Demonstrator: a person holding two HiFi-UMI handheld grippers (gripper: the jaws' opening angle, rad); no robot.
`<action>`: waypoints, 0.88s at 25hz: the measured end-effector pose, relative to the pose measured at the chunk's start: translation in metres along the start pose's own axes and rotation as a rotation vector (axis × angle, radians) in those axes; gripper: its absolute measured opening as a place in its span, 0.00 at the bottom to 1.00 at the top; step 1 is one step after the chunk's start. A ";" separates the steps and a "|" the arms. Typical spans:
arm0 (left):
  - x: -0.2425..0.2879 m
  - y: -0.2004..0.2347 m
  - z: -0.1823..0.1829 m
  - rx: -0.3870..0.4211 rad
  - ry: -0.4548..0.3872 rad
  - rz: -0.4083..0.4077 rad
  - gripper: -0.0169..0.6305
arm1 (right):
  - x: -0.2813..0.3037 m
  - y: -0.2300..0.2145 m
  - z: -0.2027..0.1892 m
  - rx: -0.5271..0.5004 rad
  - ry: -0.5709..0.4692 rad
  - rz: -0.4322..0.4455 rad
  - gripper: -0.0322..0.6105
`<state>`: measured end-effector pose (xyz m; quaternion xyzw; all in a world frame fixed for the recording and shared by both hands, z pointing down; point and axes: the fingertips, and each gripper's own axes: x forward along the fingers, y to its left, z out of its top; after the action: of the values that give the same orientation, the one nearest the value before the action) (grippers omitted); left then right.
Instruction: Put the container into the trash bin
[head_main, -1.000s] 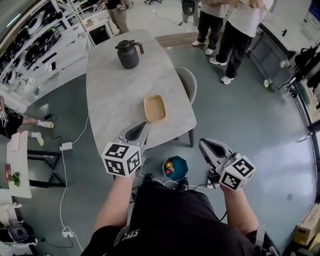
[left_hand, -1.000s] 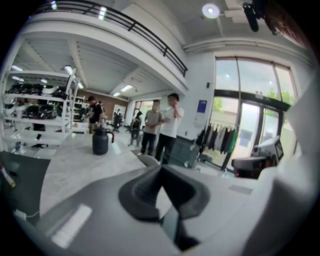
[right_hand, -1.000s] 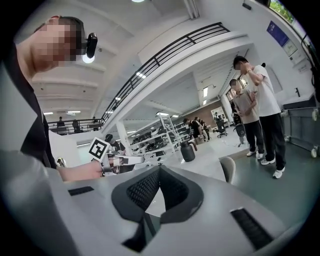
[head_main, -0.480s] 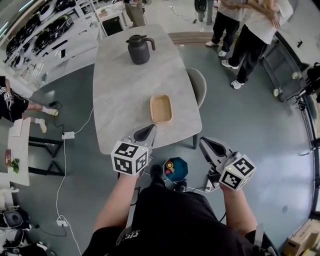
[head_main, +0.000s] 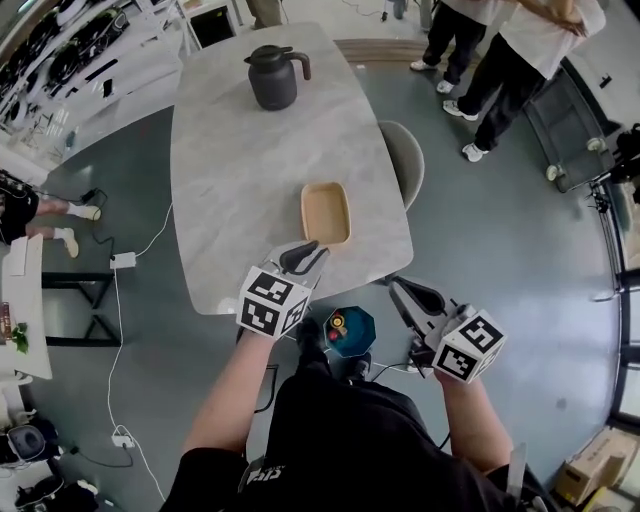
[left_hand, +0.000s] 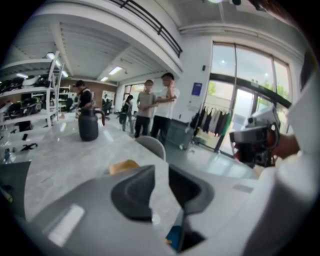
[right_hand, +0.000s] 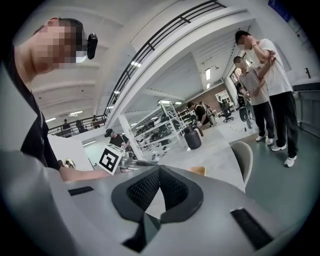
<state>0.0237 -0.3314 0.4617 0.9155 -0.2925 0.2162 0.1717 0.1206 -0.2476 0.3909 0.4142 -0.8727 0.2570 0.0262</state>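
We wear a black short-sleeved top (head_main: 340, 430) with white print. Our grey left gripper (head_main: 306, 256), jaws opening with nothing between, and right gripper (head_main: 404, 291) bear dark fingers (left_hand: 132, 192) and black-and-white marker cubes (head_main: 272, 300).

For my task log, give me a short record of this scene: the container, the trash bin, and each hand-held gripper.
container: tan tray, on the table near its edge
trash bin: teal, on the floor, litter inside
left hand-held gripper: near the container, jaws opening, nothing between them
right hand-held gripper: off the table, jaws together, empty
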 end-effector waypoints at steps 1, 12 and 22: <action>0.006 0.003 -0.004 0.005 0.017 -0.011 0.17 | 0.004 -0.002 -0.002 0.004 0.007 -0.003 0.04; 0.069 0.027 -0.062 0.096 0.209 -0.092 0.29 | 0.022 -0.019 -0.027 0.062 0.050 -0.046 0.04; 0.107 0.036 -0.102 0.244 0.390 -0.104 0.29 | 0.006 -0.034 -0.047 0.119 0.054 -0.094 0.04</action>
<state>0.0501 -0.3639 0.6081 0.8842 -0.1781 0.4137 0.1240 0.1338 -0.2478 0.4479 0.4485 -0.8344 0.3182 0.0372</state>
